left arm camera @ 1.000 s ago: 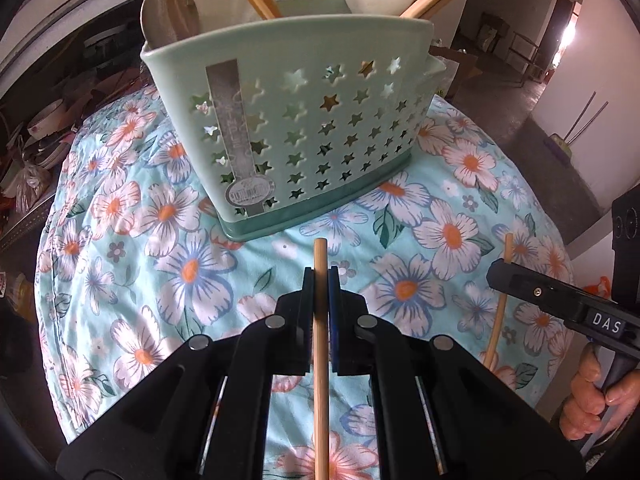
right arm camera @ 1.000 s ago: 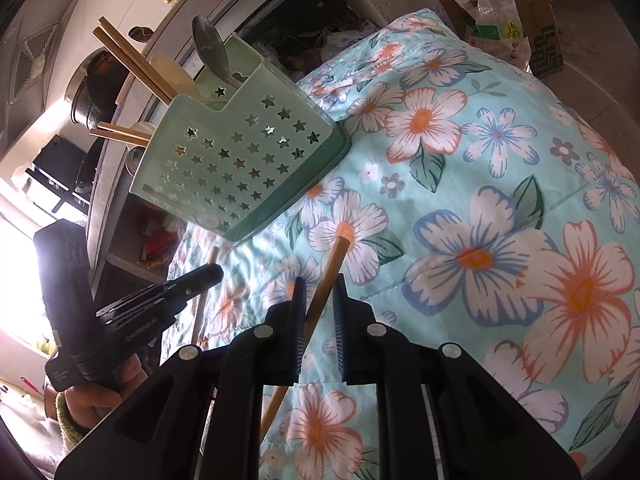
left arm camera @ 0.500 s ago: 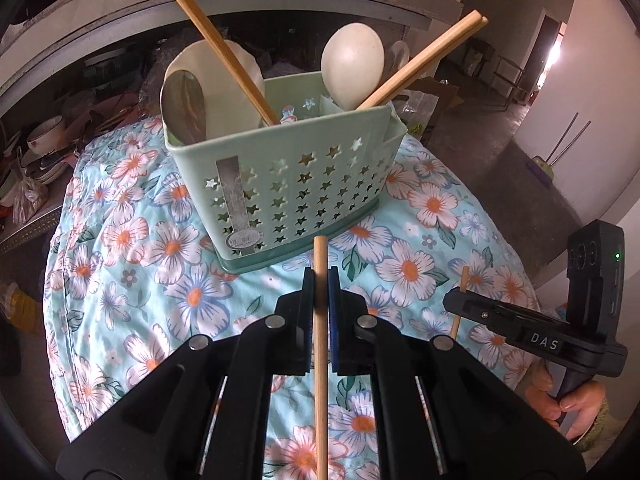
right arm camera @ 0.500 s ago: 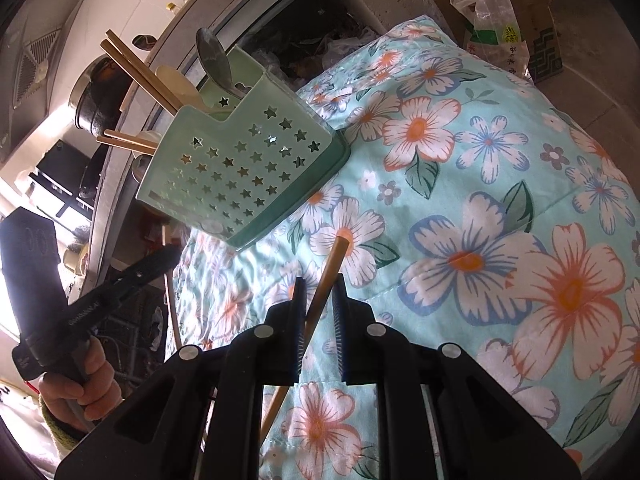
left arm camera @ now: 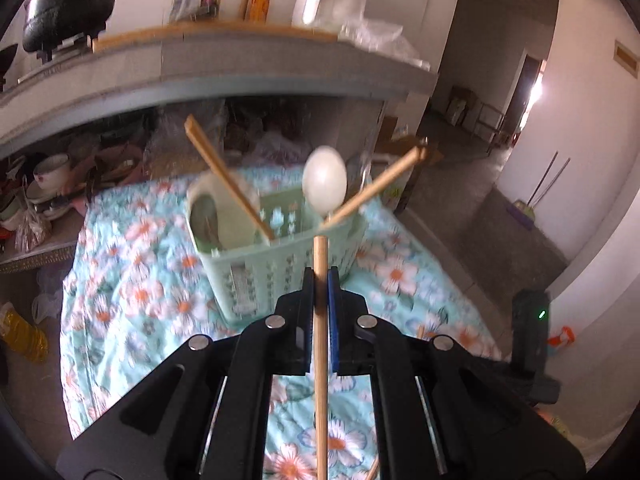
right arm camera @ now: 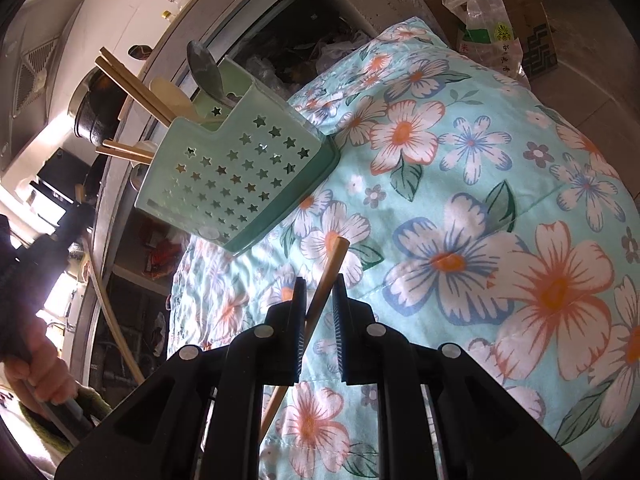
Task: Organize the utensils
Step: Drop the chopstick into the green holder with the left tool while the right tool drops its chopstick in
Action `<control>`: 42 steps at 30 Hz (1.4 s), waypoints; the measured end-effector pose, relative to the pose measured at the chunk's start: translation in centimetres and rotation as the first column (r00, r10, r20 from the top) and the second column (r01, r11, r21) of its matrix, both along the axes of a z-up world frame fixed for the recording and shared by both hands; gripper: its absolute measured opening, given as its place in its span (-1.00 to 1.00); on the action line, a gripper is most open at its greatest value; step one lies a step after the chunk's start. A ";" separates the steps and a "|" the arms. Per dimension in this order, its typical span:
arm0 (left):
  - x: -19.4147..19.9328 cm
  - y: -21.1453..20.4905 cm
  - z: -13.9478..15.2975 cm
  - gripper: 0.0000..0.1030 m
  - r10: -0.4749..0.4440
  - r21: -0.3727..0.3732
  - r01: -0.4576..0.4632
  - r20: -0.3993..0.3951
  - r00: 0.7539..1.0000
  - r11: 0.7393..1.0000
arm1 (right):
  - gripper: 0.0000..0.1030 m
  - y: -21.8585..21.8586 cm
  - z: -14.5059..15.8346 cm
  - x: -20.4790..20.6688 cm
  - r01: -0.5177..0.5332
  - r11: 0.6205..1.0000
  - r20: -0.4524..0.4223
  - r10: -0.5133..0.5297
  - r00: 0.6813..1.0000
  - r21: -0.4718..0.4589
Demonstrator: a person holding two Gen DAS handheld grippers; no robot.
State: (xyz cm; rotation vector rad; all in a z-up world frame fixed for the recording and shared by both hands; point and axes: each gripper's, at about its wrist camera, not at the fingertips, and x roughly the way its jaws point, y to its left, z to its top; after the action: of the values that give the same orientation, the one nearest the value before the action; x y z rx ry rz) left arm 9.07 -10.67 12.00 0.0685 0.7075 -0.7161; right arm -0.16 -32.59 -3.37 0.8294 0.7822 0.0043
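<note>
My left gripper [left arm camera: 321, 280] is shut on a wooden chopstick [left arm camera: 320, 360] that stands upright between the pads, held in the air before the mint-green star-holed basket [left arm camera: 280, 276]. The basket stands on the floral cloth [left arm camera: 132, 280]. It holds a white spoon [left arm camera: 324, 184], a metal spoon [right arm camera: 206, 68], a cream spatula and two pairs of slanting chopsticks [left arm camera: 228, 176]. My right gripper [right arm camera: 320, 292] is shut on a second chopstick [right arm camera: 334, 264], slanted up to the right, low over the cloth [right arm camera: 480, 200] and short of the basket [right arm camera: 240, 176].
Behind the basket runs a concrete counter [left arm camera: 240, 68] with bottles and a dark wok on top and stacked dishes [left arm camera: 48, 176] beneath. A cardboard box with a plastic bag [right arm camera: 492, 36] sits past the cloth's far edge. A hand [right arm camera: 36, 376] grips the left tool's handle.
My left gripper has risen and tilted up with its chopstick, so the basket now sits lower and smaller in its view. The right gripper and its chopstick have stayed put.
</note>
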 end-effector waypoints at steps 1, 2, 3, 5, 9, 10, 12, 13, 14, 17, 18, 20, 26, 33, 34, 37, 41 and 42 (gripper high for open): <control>0.0 0.2 1.1 -0.90 0.005 -0.020 -0.004 0.028 1.000 1.000 | -0.74 0.0 0.0 0.1 0.001 1.000 -0.002 -0.001 1.000 0.000; 0.0 0.3 2.0 -0.90 0.010 -0.038 -0.008 0.053 0.999 0.999 | -0.74 0.0 -0.1 0.1 0.001 1.000 -0.005 -0.001 1.000 0.001; 0.1 0.4 3.2 -0.90 0.016 -0.065 -0.010 0.084 0.996 0.998 | -0.74 0.0 -0.1 0.2 0.001 1.000 -0.007 -0.001 1.000 0.002; 0.3 0.6 5.3 -0.90 0.026 -0.119 -0.010 0.137 0.990 0.993 | -0.74 0.0 -0.2 0.2 0.001 1.000 -0.010 -0.001 1.000 0.000; 0.9 0.7 9.2 -0.90 0.068 -0.220 -0.012 0.250 0.966 0.976 | -0.74 0.0 -0.1 0.3 0.004 1.000 -0.015 -0.004 1.000 -0.003; 1.2 0.6 10.3 -0.90 0.091 -0.249 -0.018 0.283 0.955 0.968 | -0.74 0.0 -0.1 0.3 0.005 1.000 -0.016 -0.006 1.000 -0.004; 1.8 0.3 11.8 -0.90 0.121 -0.306 -0.020 0.317 0.941 0.952 | -0.74 -0.1 -0.1 0.4 0.009 1.000 -0.019 -0.010 1.000 -0.005; 2.2 0.2 12.4 -0.90 0.138 -0.329 -0.022 0.333 0.933 0.944 | -0.74 -0.1 -0.1 0.3 0.011 1.000 -0.020 -0.011 1.000 -0.006; 2.5 0.0 12.9 -0.90 0.160 -0.347 -0.028 0.357 0.920 0.937 | -0.74 -0.1 0.0 0.3 0.013 1.000 -0.020 -0.013 1.000 -0.007; 3.9 -1.0 13.7 -0.90 0.219 -0.378 -0.058 0.399 0.890 0.924 | -0.74 -0.3 0.0 0.4 0.019 1.000 -0.022 -0.019 1.000 -0.009; 4.4 -1.3 13.8 -0.90 0.231 -0.386 -0.067 0.397 0.888 0.920 | -0.74 -0.4 0.1 0.4 0.021 1.000 -0.022 -0.022 1.000 -0.011; 5.5 -1.9 13.4 -0.90 0.259 -0.398 -0.089 0.396 0.881 0.913 | -0.74 -0.6 0.2 0.4 0.026 1.000 -0.023 -0.026 0.999 -0.012; 8.5 -3.6 11.1 -0.90 0.315 -0.386 -0.154 0.396 0.863 0.909 | -0.74 -1.0 -0.2 0.7 0.033 0.999 -0.040 -0.033 0.999 -0.007; 9.7 -4.7 6.8 -0.90 0.330 -0.364 -0.184 0.394 0.858 0.913 | -0.74 -1.1 -0.1 0.8 0.035 0.999 -0.049 -0.035 0.998 -0.013; 9.7 -4.8 6.4 -0.90 0.334 -0.361 -0.189 0.396 0.855 0.913 | -0.74 -1.1 -0.1 0.8 0.035 0.999 -0.049 -0.036 0.998 -0.014; 9.7 -4.5 5.7 -0.90 0.344 -0.372 -0.195 0.392 0.853 0.907 | -0.74 -1.1 0.0 0.6 0.038 0.999 -0.050 -0.039 0.998 -0.018; 8.8 -3.4 5.9 -0.87 0.361 -0.393 -0.196 0.408 0.839 0.899 | -0.74 -1.0 0.1 0.6 0.038 0.999 -0.048 -0.039 0.998 -0.024; 8.6 -3.1 6.1 -0.82 0.365 -0.397 -0.196 0.411 0.835 0.897 | -0.74 -0.9 0.2 0.5 0.036 0.999 -0.046 -0.038 0.998 -0.029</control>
State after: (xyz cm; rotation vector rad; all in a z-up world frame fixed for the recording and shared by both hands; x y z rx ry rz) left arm 17.67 -13.82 18.08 -0.1735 0.1026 -0.4922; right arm 0.38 -33.50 -3.13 0.8199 0.8085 -0.0587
